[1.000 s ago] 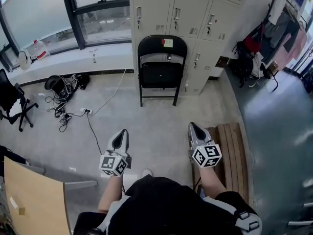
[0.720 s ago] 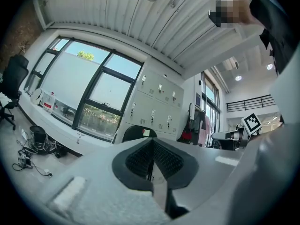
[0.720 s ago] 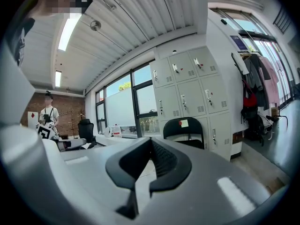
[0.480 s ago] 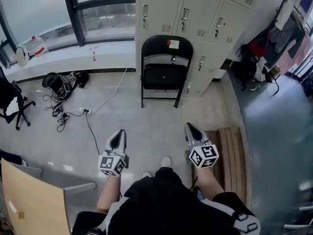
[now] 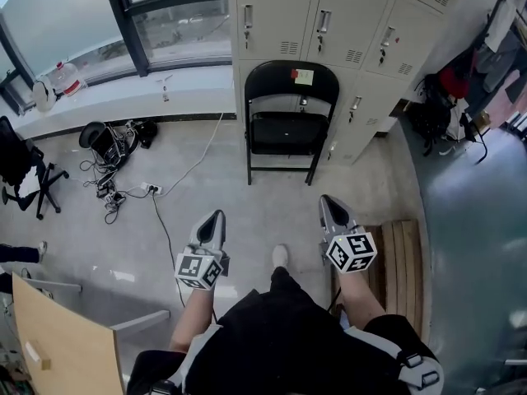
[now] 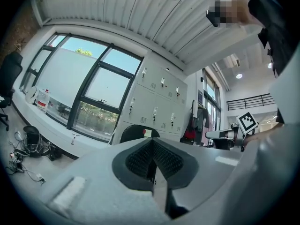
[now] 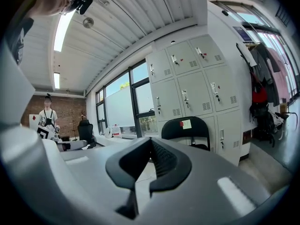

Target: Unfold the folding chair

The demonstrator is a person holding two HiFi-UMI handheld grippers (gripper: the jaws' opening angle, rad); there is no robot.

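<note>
The bank of grey lockers [image 5: 329, 23] fills the far wall, with a big window [image 5: 177, 31] to its left. A wide stretch of bare grey floor [image 5: 247, 212] lies between them and the person.

The black folding chair [image 5: 292, 122] stands upright at the foot of the lockers, far and about centre. Its seat looks tipped up flat against the back frame, so I judge it is folded and no part of the unfolding is done. From here I cannot tell whether it leans on the locker doors or stands just clear of them.

A slatted wooden board [image 5: 399, 257] lies on the floor at the near right, and a tangle of cables [image 5: 111, 192] sits off to the left. Neither is in the way.

The left tongs [image 5: 216, 219] and the right tongs [image 5: 328, 201] are held side by side, near the person and pointing roughly level toward the chair, well apart from it. Each gripper view shows its ribbed pads pressed together with nothing between them, so both are closed and empty.

A small yellow-green note [image 5: 304, 76] marks the chair's backrest.

All of the work is left: close the gap, open the tongs, take hold of the backrest and the seat, and pull the seat down until the legs spread.
</note>
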